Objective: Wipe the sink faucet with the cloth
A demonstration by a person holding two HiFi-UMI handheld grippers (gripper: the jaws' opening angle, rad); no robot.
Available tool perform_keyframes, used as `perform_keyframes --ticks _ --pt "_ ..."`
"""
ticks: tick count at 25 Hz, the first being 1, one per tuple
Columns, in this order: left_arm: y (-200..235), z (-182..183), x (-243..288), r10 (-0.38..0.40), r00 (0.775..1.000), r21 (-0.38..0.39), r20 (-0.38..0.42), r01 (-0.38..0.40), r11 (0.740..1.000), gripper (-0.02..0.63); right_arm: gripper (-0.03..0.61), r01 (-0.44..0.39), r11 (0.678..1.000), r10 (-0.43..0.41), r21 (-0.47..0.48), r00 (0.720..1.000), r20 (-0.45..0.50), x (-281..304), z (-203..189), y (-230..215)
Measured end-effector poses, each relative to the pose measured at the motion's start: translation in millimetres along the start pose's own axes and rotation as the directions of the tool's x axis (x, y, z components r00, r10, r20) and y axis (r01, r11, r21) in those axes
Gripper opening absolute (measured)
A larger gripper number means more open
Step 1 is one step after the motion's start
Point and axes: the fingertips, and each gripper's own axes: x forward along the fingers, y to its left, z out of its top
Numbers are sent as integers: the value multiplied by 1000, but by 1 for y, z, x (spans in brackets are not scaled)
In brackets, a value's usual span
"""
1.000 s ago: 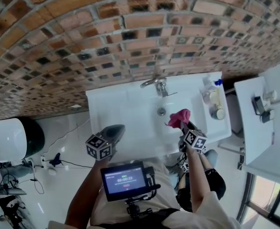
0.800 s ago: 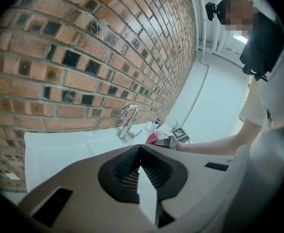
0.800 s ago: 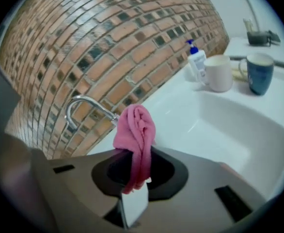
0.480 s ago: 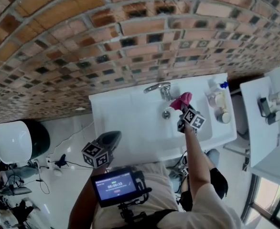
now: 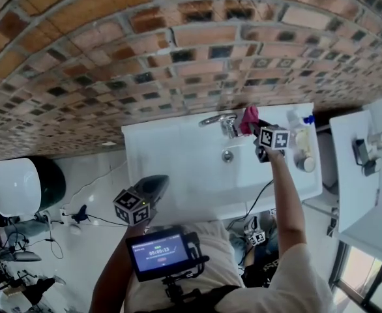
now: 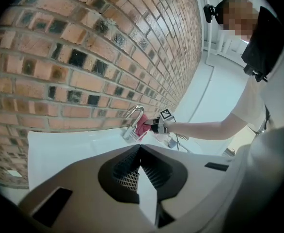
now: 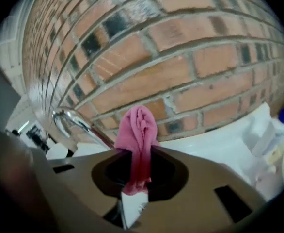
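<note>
The chrome faucet [image 5: 217, 120] stands at the back of the white sink [image 5: 171, 168], against the brick wall. My right gripper [image 5: 253, 125] is shut on a bunched pink cloth [image 5: 249, 117], which is held right beside the faucet's right side. In the right gripper view the cloth [image 7: 137, 129] sticks up from between the jaws, with the faucet spout [image 7: 78, 123] just to its left. My left gripper [image 5: 157, 184] hangs over the sink's front left edge, shut and holding nothing. In the left gripper view the faucet [image 6: 134, 118] and the cloth [image 6: 142, 126] show far ahead.
A spray bottle [image 5: 297, 124] and small jars [image 5: 304, 162] stand on the sink's right rim. A white round bin [image 5: 16, 188] sits on the floor at left, with cables beside it. A white table [image 5: 364, 175] is at right.
My right gripper has carried the pink cloth from over the basin back toward the wall, up to the faucet. The left gripper has hardly moved.
</note>
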Motion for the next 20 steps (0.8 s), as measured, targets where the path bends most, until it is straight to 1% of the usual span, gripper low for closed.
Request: perform_keyframes --ticks 1,2,3,5,6,8,11,13,15,18,20 --pt "-1 0 2 -4 1000 2 -3 4 1000 -6 72 -6 998 3 -55 998 -66 9 -3 3" --pt "-2 -1 4 -7 1000 4 -7 7 1000 -6 72 -16 996 4 -88 991 -137 18 -6 5" --pt "-3 -1 5 -8 1000 5 -10 8 1000 -6 72 -30 995 9 -99 978 -211 28 -11 6" --pt "-3 -3 5 -6 1000 6 -14 6 1000 -6 72 -59 994 24 -92 939 -343 47 -24 5" --pt "-3 -4 5 -4 1000 6 -13 4 1000 -6 72 -73 994 33 -87 920 -391 54 -30 4" --pt "-2 -4 2 5 1000 5 -12 -5 1000 -6 71 -112 991 67 -70 886 -458 65 -39 3" --pt "2 -5 -5 29 999 -1 -13 -30 1000 -6 71 -178 984 141 -20 838 -527 75 -55 5" --pt "8 -8 -12 50 999 -11 -13 -50 999 -6 71 -199 980 162 -7 817 -553 80 -64 2" --pt "13 -11 -18 69 998 -21 -12 -69 997 -6 71 -217 976 173 -13 811 -558 85 -68 -2" --pt "20 -15 -24 90 996 -36 -11 -90 995 -6 69 -267 963 216 -15 810 -545 90 -66 -2" --pt "23 -17 -27 97 995 -44 -11 -98 994 -6 67 -324 944 243 -58 806 -540 86 -65 2"
